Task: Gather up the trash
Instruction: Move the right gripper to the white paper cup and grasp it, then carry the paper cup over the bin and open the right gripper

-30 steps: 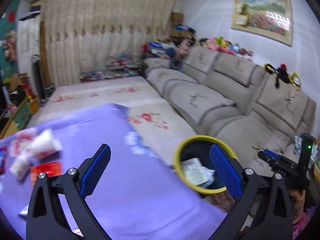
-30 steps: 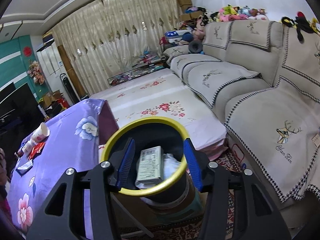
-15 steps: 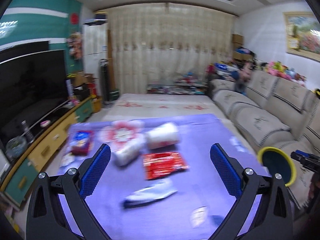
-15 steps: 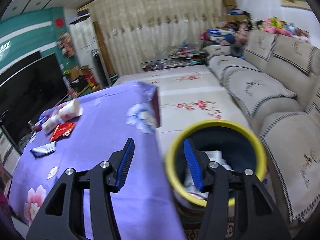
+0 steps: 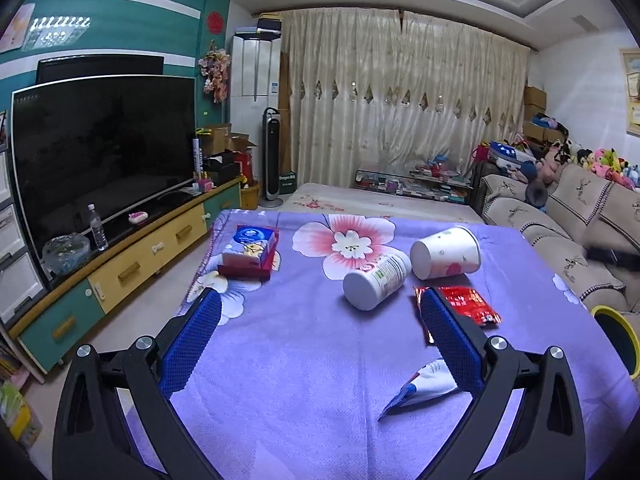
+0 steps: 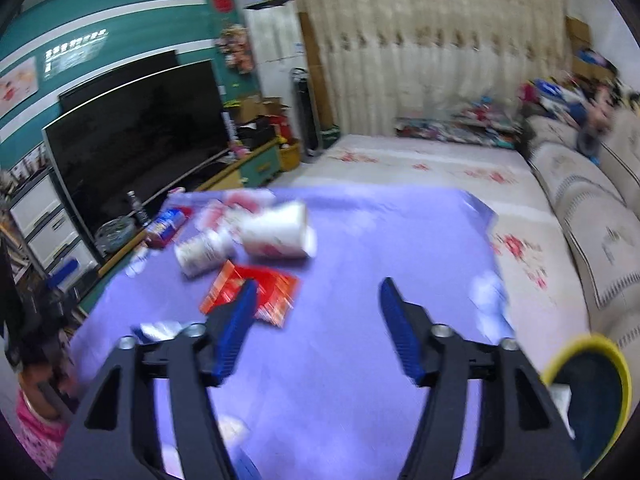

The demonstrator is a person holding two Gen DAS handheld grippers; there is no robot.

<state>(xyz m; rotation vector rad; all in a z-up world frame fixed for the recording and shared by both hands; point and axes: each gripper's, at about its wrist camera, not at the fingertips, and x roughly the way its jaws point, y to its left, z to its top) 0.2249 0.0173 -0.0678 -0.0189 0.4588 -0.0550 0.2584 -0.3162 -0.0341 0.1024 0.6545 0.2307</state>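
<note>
Inside, yellow-rimmed bin (image 6: 588, 392) holds white paper (image 6: 559, 396).

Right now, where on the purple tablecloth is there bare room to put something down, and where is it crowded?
Bare cloth lies between the open left tongs, from the white bottle toward the camera. A smaller bare strip runs between the tissue box and the bottle. It is crowded on the right: paper cup, red wrapper and a torn white-and-blue wrapper sit close together, nearest the yellow-rimmed bin.
</note>
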